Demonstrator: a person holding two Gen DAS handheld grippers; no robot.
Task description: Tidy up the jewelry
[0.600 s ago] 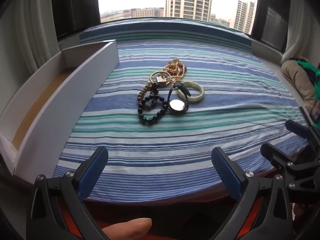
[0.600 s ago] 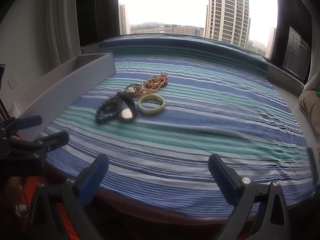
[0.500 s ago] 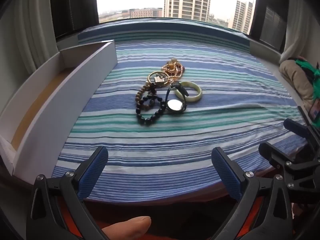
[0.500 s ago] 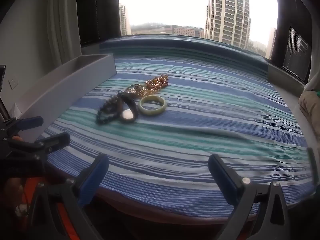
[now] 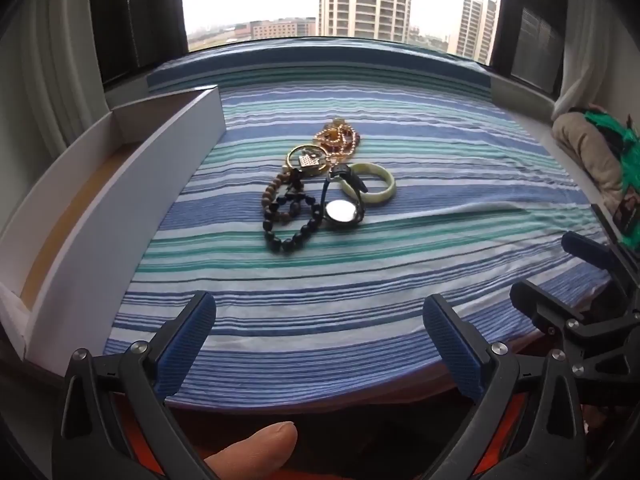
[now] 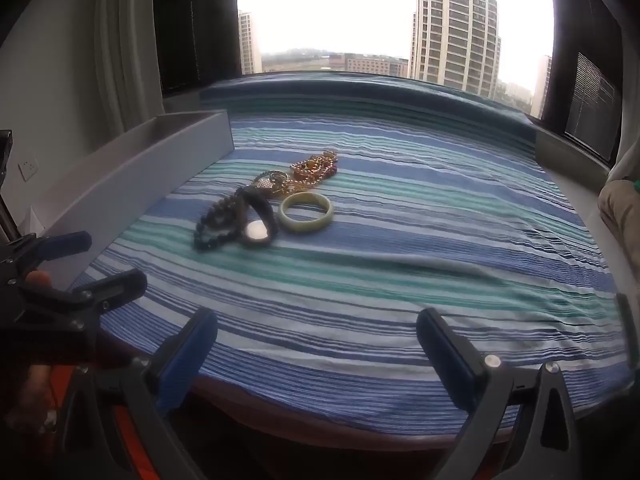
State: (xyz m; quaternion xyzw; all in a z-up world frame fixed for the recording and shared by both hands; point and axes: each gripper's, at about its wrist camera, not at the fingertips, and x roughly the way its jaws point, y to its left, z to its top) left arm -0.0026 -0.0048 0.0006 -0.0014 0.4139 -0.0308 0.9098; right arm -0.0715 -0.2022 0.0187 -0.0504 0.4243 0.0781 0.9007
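Note:
A pile of jewelry lies mid-table on the striped cloth: a black watch (image 5: 343, 211) (image 6: 258, 229), a pale green bangle (image 5: 374, 186) (image 6: 306, 212), dark and brown bead bracelets (image 5: 288, 216) (image 6: 216, 224), a gold ring piece (image 5: 308, 159) and gold chains (image 5: 340, 140) (image 6: 316, 168). A long white open box (image 5: 120, 184) (image 6: 132, 184) stands at the left. My left gripper (image 5: 318, 320) is open and empty at the near edge. My right gripper (image 6: 316, 334) is open and empty, also at the near edge; it also shows in the left wrist view (image 5: 560, 268).
The striped cloth (image 5: 400, 280) covers the table up to a window ledge. A beige and green bundle (image 5: 592, 156) lies at the far right. The table's near edge (image 6: 360, 436) runs just in front of both grippers.
Both views have shifted only slightly; the jewelry sits a little further left in the left wrist view. Both grippers stay open and empty.

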